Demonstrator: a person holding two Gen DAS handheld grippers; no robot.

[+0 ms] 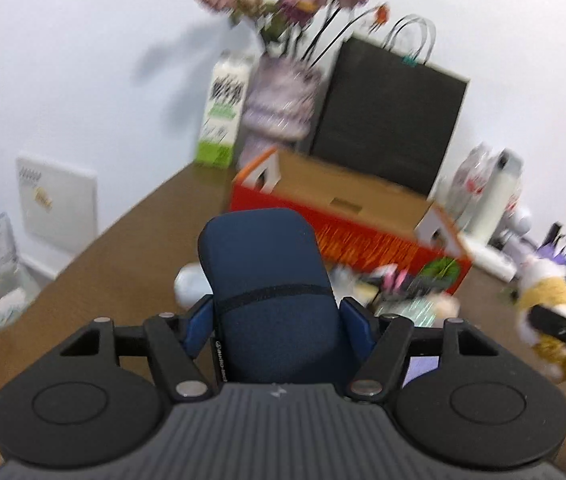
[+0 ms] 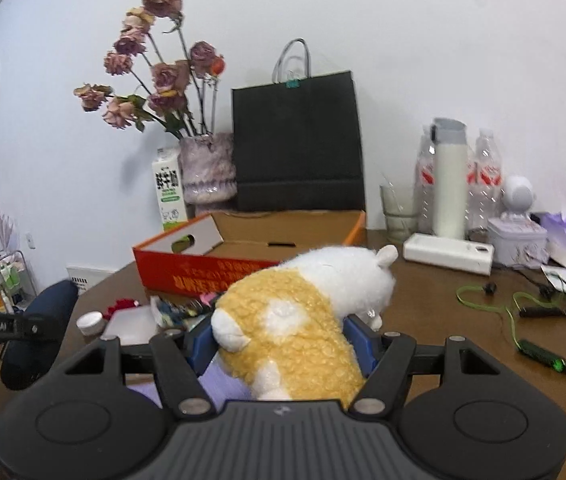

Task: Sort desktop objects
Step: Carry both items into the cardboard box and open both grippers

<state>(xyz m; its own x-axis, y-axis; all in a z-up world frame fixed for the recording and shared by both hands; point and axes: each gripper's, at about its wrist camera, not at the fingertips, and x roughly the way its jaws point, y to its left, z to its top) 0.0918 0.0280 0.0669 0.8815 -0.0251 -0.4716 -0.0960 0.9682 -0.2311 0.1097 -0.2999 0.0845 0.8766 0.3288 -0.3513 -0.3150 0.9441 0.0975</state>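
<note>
Brown desk [image 2: 423, 320] against a white wall, cluttered along the back. Your left gripper [image 1: 277, 316] is clamped on a navy case [image 1: 267, 280], held upright and lifted off the desk, its blue pads pressing both sides low down so the top stands free. Your right gripper [image 2: 281, 340] is squeezed around a plush [image 2: 303, 312], yellow and white, lying across the fingers with its head poking right; the soft body bulges above the pads, so the grip looks secure but loose at the ends.

Ahead of both sits an open orange box [image 2: 243, 264], flaps raised at its left and right corners, likely the place for sorted items. Its near wall faces you and the mouth is open from above, so you have room to lower things in over that edge.

Small clutter lies between you and the box: a white cap [image 2: 90, 322], wrappers, a pale pad. Behind stand a black bag [image 2: 299, 144], vase [image 2: 207, 168] and carton [image 2: 170, 192]. To the right, cables [image 2: 523, 312] trail across the desk
</note>
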